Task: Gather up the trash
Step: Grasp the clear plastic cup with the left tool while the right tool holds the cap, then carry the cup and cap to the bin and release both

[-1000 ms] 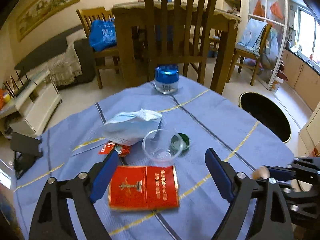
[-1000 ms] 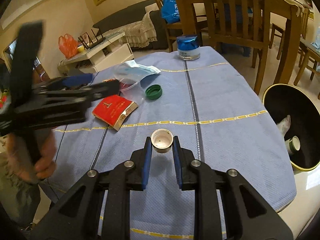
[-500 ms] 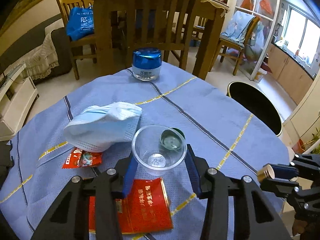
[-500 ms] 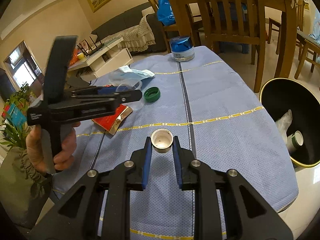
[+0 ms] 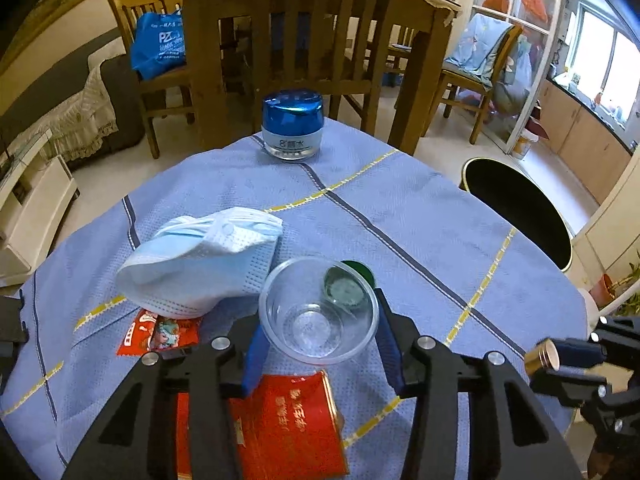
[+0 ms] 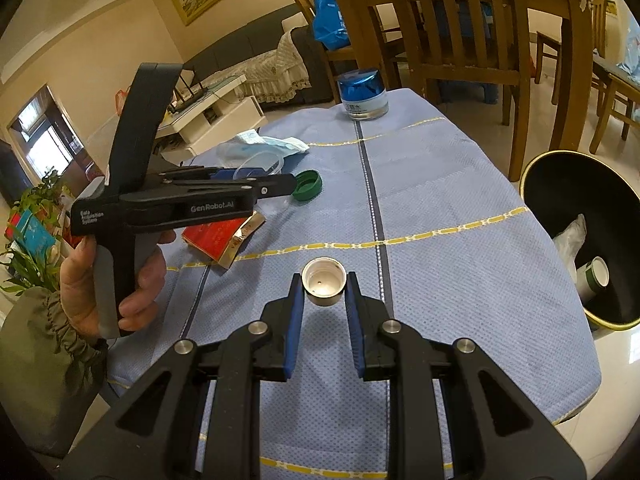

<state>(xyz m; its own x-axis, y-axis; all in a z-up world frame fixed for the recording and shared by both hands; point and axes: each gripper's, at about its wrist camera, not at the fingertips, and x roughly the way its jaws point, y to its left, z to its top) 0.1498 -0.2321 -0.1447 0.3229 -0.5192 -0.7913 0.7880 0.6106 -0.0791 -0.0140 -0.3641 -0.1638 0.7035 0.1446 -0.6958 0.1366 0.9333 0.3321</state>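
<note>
My left gripper (image 5: 319,330) is shut on a clear plastic cup (image 5: 318,312), held just above the blue tablecloth (image 5: 420,216). Under and around it lie a red packet (image 5: 280,428), a small red snack wrapper (image 5: 160,330), a blue face mask (image 5: 204,256) and a green bottle cap (image 5: 348,286). My right gripper (image 6: 323,294) is shut on a small gold-rimmed cap (image 6: 323,282) above the table's near side. The left gripper also shows in the right wrist view (image 6: 280,184), and the right gripper in the left wrist view (image 5: 560,360).
A blue-lidded jar (image 5: 292,124) stands at the table's far edge. A black bin (image 6: 580,236) with trash inside sits on the floor to the right of the table. Wooden chairs (image 5: 320,32) and a dining table stand behind.
My left gripper moved forward over the red packet and closed on the clear cup. My right gripper kept hold of the small cap and barely moved.
</note>
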